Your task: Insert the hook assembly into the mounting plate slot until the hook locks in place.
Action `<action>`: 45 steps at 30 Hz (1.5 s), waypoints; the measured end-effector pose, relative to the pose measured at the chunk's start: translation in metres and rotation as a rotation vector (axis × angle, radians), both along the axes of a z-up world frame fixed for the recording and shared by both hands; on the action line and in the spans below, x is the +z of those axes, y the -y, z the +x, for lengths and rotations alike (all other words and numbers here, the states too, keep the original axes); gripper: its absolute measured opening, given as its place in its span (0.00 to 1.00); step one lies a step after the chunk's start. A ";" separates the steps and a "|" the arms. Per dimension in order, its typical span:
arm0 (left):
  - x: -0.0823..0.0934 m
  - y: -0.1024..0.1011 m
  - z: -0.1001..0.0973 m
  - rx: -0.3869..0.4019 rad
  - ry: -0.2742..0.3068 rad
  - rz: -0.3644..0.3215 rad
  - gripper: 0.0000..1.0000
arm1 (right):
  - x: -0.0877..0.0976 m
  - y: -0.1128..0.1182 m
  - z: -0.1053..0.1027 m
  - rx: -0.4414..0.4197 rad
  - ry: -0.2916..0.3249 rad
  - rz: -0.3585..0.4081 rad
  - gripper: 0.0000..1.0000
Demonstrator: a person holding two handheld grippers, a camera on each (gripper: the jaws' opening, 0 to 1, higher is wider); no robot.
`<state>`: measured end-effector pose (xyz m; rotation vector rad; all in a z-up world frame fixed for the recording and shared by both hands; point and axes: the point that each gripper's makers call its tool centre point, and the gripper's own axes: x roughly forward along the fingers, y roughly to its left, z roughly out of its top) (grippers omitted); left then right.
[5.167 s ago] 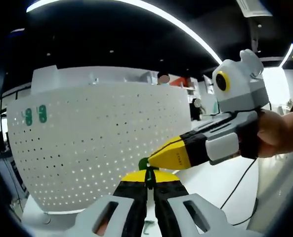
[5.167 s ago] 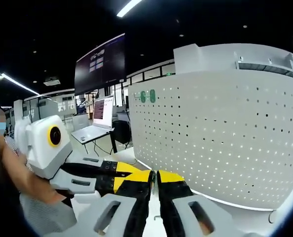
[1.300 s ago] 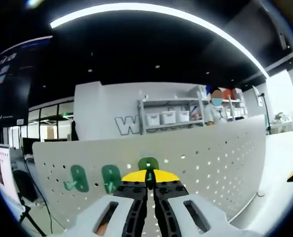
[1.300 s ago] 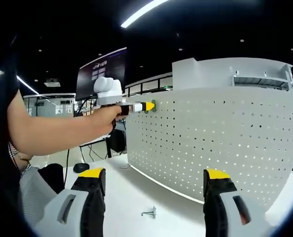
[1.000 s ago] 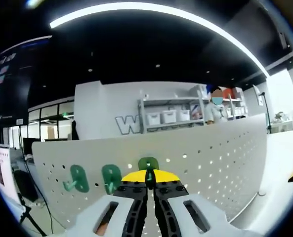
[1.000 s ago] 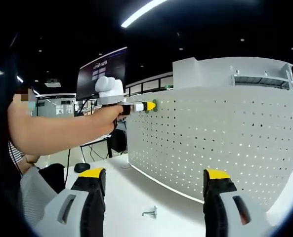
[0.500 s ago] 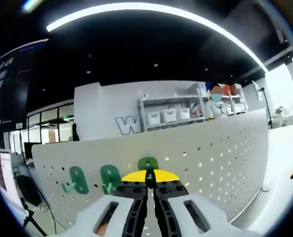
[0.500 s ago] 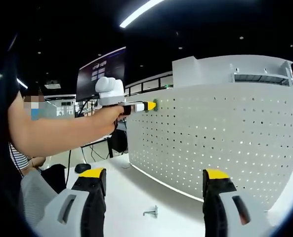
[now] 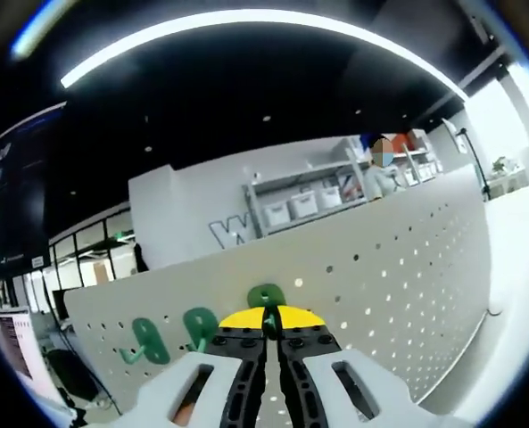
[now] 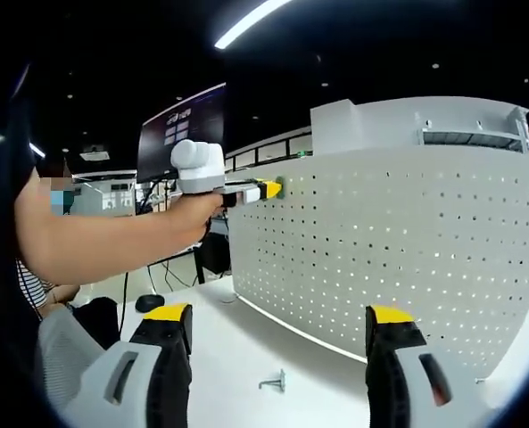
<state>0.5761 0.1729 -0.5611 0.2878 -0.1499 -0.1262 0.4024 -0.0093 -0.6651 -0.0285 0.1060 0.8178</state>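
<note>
In the left gripper view my left gripper (image 9: 267, 323) is shut on a green hook (image 9: 266, 297), held against the top row of the white pegboard (image 9: 398, 294). Two more green hooks (image 9: 197, 325) hang on the board just to its left. In the right gripper view my right gripper (image 10: 280, 325) stands open with nothing between its jaws. Farther off there, a hand holds the left gripper (image 10: 266, 189) at the upper left corner of the pegboard (image 10: 407, 259).
A small metal hook (image 10: 272, 383) lies on the white table (image 10: 246, 352) in front of the pegboard. A person's arm (image 10: 103, 241) crosses the left of the right gripper view. A laptop and a dark screen stand behind; shelves with boxes (image 9: 295, 205) lie beyond the board.
The left gripper view has tilted a little while the hook stays at the board's top row. The right gripper stays open and still.
</note>
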 end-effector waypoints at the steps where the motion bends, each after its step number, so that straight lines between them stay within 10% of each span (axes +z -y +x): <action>1: 0.000 0.000 0.000 0.000 0.000 0.007 0.03 | 0.000 0.000 0.000 0.000 -0.001 0.000 0.78; 17: 0.001 0.001 0.004 0.046 0.039 0.142 0.04 | -0.002 -0.001 0.000 -0.001 -0.009 -0.006 0.78; 24: 0.000 -0.002 0.008 -0.007 0.011 0.009 0.03 | -0.002 -0.004 -0.001 0.007 -0.012 -0.008 0.77; 33: -0.003 0.003 0.006 0.042 0.032 0.160 0.04 | -0.002 -0.002 0.000 0.004 -0.013 -0.012 0.77; 45: -0.002 0.001 0.004 0.023 0.037 0.106 0.05 | -0.003 -0.001 -0.001 0.005 -0.013 -0.011 0.77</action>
